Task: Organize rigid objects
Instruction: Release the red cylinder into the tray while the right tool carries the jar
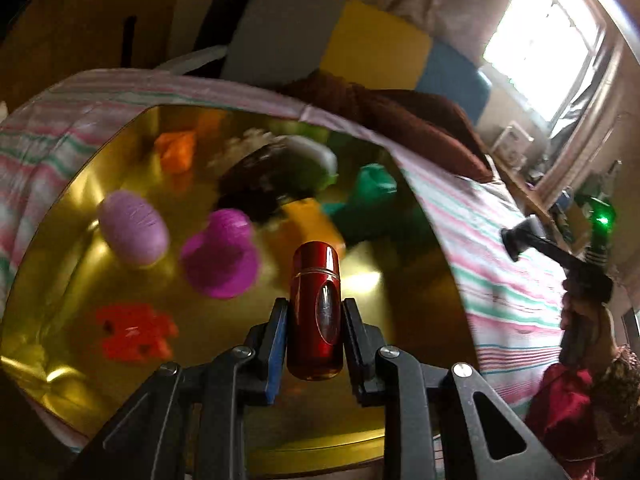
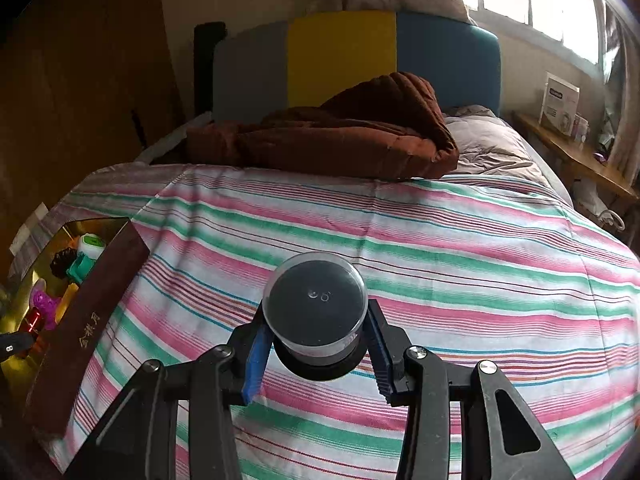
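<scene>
Left wrist view, left gripper (image 1: 315,322) clamped on red bottle (image 1: 316,312), right gripper (image 2: 316,344) clamped on black jar (image 2: 316,312).

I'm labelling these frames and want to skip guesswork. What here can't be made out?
- Left wrist view: the toys in the gold box are motion-blurred; the dark one cannot be identified.
- Left wrist view: the red bottle hides the box floor behind it.
- Right wrist view: the box wall and left edge cut off most contents.
- Right wrist view: the jar's contents are too dark.

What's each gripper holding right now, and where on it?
Left gripper: red bottle, pinched across its lower body. Right gripper: black round container, gripped at its sides.
</scene>
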The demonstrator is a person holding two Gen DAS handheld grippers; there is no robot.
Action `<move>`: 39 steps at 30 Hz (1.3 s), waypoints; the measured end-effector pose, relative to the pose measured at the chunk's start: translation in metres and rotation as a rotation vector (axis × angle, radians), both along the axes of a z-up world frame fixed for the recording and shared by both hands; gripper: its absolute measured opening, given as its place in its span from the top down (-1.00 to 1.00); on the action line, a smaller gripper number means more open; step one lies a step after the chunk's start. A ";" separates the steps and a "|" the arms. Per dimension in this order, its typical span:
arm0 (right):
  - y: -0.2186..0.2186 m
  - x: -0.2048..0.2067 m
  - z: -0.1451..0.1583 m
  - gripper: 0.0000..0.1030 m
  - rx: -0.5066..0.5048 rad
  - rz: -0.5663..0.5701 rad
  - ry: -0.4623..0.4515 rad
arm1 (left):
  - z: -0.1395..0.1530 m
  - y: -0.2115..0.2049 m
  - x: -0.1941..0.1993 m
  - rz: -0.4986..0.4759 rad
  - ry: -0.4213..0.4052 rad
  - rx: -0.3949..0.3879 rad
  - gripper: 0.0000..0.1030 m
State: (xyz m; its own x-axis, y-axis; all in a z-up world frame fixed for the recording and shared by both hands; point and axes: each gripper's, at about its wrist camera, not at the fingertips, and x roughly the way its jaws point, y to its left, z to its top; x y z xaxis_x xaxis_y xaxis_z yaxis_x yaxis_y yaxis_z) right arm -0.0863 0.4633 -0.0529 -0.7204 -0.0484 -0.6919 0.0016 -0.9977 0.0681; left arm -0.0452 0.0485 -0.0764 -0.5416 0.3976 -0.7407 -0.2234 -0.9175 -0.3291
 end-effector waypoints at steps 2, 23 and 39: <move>-0.001 0.000 0.000 0.13 0.002 0.003 0.002 | -0.003 -0.005 -0.001 0.013 0.001 -0.017 0.50; -0.031 0.010 0.013 0.13 -0.030 0.094 0.012 | 0.010 -0.012 0.023 0.072 0.082 -0.153 0.22; -0.195 0.054 0.047 0.13 -0.141 0.404 0.036 | 0.025 -0.015 0.032 0.114 0.075 -0.254 0.22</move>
